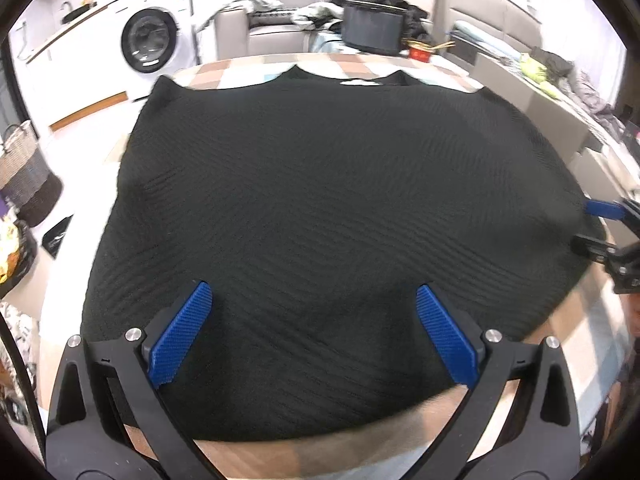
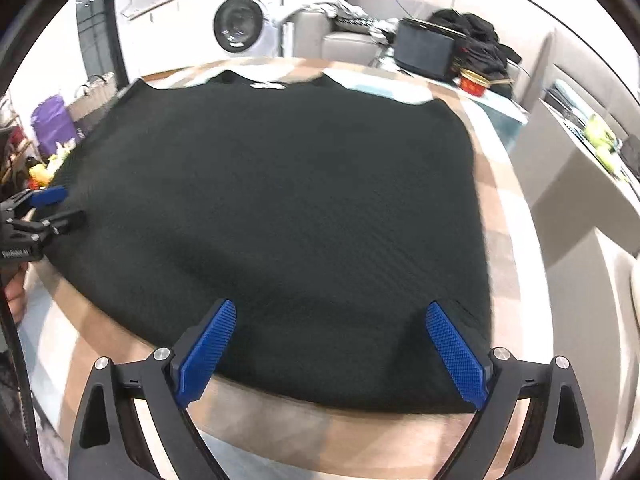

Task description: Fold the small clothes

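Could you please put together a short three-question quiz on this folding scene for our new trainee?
1. True or false: the black garment lies spread flat on the table.
2. Are the left gripper and right gripper open or shut?
3. Which appliance stands behind the table: A) washing machine, B) fridge, C) oven?

Key: 1 true; 2 both open, holding nothing; 3 A.

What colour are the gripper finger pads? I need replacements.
Blue, textured pads on black arms; clearest in the right wrist view.
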The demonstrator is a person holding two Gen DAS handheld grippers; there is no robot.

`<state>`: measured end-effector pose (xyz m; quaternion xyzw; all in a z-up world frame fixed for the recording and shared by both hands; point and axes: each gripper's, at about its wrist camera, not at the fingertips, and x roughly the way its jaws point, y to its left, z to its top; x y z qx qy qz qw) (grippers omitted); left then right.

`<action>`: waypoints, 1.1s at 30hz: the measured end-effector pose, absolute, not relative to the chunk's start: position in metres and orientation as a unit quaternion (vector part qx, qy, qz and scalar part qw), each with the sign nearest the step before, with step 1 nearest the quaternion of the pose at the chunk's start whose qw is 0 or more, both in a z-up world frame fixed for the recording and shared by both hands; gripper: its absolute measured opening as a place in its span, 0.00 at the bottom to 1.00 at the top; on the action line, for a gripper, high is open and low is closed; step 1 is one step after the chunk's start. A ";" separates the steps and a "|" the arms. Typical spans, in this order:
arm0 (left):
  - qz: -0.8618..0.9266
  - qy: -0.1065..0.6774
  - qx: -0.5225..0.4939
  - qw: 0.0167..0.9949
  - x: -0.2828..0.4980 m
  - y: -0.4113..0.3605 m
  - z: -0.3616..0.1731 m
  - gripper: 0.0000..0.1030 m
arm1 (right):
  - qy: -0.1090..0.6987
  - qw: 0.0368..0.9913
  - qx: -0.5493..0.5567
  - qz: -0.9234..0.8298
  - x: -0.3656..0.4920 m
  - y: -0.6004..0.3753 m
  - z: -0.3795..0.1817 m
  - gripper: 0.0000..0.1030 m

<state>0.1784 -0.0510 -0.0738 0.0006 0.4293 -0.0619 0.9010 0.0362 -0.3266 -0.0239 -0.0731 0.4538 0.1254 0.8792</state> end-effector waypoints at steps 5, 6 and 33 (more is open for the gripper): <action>-0.104 0.432 0.044 0.895 0.171 -0.079 -0.076 0.99 | 0.453 0.875 -0.079 0.153 0.045 -0.298 -0.025 0.95; -0.105 0.435 0.053 0.893 0.170 -0.082 -0.078 0.99 | 0.452 0.874 -0.082 0.160 0.049 -0.292 -0.026 0.95; -0.033 0.428 -0.034 0.903 0.198 -0.021 -0.072 0.98 | 0.458 0.880 -0.043 0.117 0.116 -0.318 -0.024 0.94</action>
